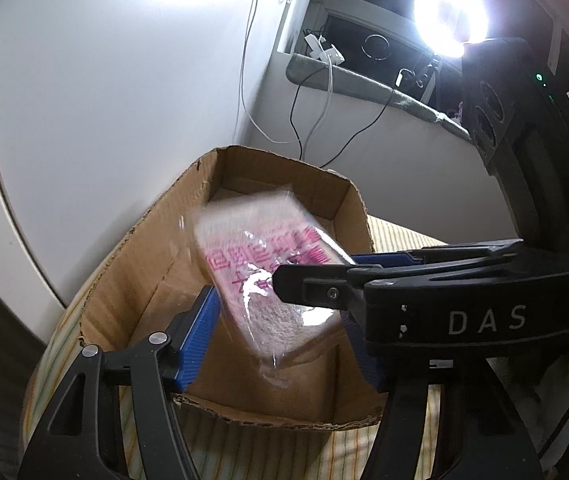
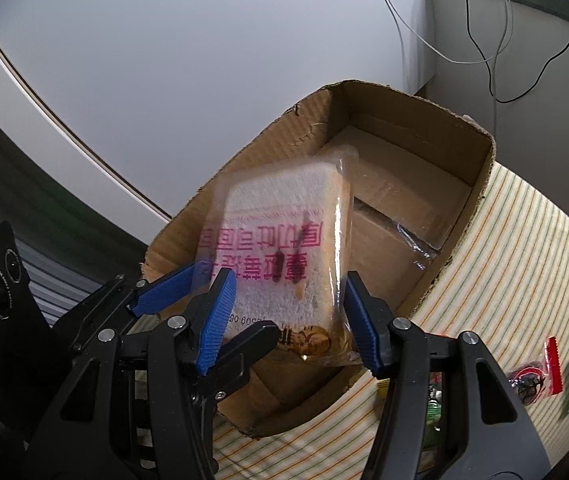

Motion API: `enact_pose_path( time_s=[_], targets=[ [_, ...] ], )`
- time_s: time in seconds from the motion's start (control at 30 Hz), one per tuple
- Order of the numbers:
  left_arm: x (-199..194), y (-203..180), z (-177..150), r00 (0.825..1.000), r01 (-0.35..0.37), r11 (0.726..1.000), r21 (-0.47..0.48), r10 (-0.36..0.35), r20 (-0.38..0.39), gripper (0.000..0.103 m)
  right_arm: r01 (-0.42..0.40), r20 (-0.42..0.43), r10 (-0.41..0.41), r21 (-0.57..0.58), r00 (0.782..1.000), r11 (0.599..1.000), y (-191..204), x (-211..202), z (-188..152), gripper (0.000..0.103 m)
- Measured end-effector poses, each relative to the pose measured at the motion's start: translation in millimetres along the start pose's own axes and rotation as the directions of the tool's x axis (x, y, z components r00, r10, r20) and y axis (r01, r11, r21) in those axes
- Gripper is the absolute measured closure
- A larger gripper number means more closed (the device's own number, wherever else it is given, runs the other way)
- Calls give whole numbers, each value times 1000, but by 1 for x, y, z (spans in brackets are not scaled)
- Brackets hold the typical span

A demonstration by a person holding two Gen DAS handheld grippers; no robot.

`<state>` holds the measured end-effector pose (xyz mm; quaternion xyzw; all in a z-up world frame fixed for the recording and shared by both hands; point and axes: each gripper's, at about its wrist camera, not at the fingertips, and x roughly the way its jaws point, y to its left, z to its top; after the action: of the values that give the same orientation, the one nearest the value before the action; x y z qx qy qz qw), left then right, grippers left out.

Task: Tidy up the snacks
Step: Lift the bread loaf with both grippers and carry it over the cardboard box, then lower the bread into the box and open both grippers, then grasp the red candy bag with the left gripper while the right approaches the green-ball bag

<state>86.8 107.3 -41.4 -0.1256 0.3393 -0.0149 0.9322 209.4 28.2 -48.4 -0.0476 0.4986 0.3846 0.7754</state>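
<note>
A clear bag of sliced white bread with pink print (image 1: 268, 276) (image 2: 284, 256) hangs tilted over an open cardboard box (image 1: 132, 276) (image 2: 480, 152) on a striped cloth. It looks motion-blurred. My left gripper (image 1: 280, 332) is open, its blue pads on either side of the bag. My right gripper (image 2: 288, 324) is open too, its blue pads beside the bag with gaps. The right gripper's fingers reach across the left wrist view (image 1: 324, 276) in front of the bag. The left gripper's fingers show at the left in the right wrist view (image 2: 164, 288).
A clear wrapper (image 2: 416, 248) lies on the box floor. Small snack packets (image 2: 540, 372) lie on the striped cloth (image 2: 524, 264) to the right of the box. A white wall, hanging cables (image 1: 296, 120) and a bright lamp (image 1: 448, 16) stand behind the box.
</note>
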Motion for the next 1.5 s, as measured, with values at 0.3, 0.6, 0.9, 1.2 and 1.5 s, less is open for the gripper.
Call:
enact_pose_path(
  time_s=[0.3,0.6,0.9,1.2,1.5],
  targets=[
    [-8,-1,-1,1000,-16,1000,10,16,12,42,18,32,-18,8,999,1000,-3,-15,-4,45],
    [-20,-11,-4,999,-37,999,36,37,27,42,36,79,-37,21,996,999,-9,-40,-12,45],
    [-34,-31,-15,999,-24,996,82,22,32,41,100,136,-104,35,985,994,-20,-72,-41,45],
    [-42,-57,-41,999,38,991,125,-39,3,39,184,257,-210,123,943,975,-63,-134,-94,22],
    [-36,-79,-63,992,110,988,110,-103,-69,39,339,225,-359,123,906,933,-89,-156,-161,15]
  ],
)
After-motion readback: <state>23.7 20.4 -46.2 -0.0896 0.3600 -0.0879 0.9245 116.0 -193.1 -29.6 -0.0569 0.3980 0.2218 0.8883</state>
